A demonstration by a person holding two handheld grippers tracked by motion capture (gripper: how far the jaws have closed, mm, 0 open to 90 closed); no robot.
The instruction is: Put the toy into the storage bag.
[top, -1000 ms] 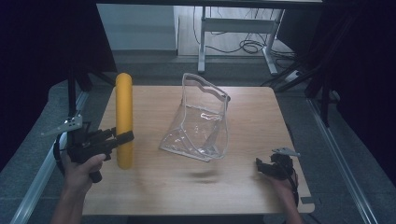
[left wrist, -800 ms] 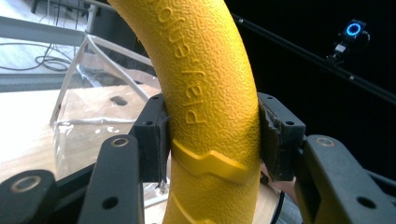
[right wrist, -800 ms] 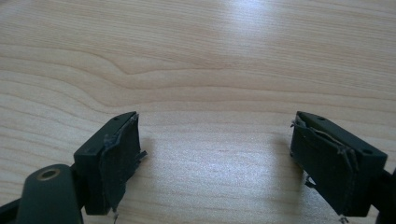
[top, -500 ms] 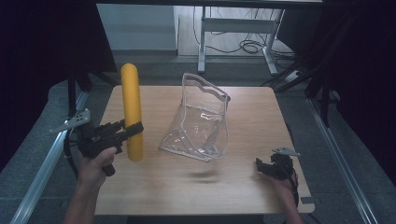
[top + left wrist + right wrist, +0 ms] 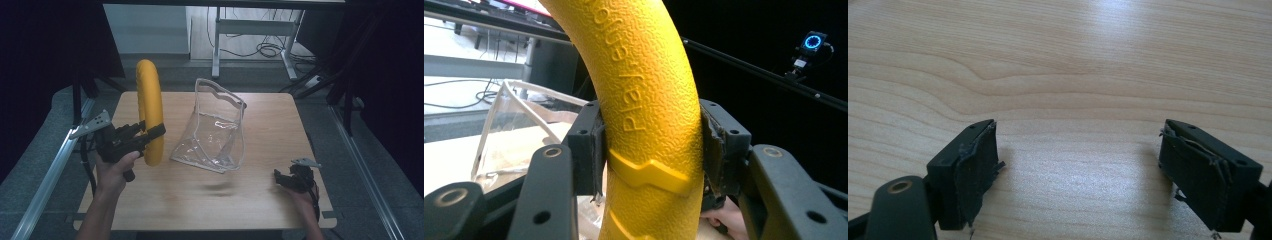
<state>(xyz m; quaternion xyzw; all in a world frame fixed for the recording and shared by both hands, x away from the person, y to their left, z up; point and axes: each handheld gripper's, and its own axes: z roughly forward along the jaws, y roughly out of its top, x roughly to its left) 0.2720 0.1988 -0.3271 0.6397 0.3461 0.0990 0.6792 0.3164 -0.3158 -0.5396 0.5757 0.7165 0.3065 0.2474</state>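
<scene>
Your left gripper (image 5: pixel 156 132) is clamping the yellow foam tube (image 5: pixel 149 107), now lifting it off the desk (image 5: pixel 260 195) and tilting it upright left of the clear pouch (image 5: pixel 215 131), readying it for insertion. Your right gripper (image 5: pixel 281 179) is resting near right, jaws apart.

The long yellow textured foam roller (image 5: pixel 149 107), which lay flat on the light wooden table (image 5: pixel 260 200) a second ago, now stands raised and tilted, clamped in the left gripper (image 5: pixel 152 134). This gripper has moved up and inward, toward the clear plastic zip bag (image 5: pixel 212 130).
</scene>
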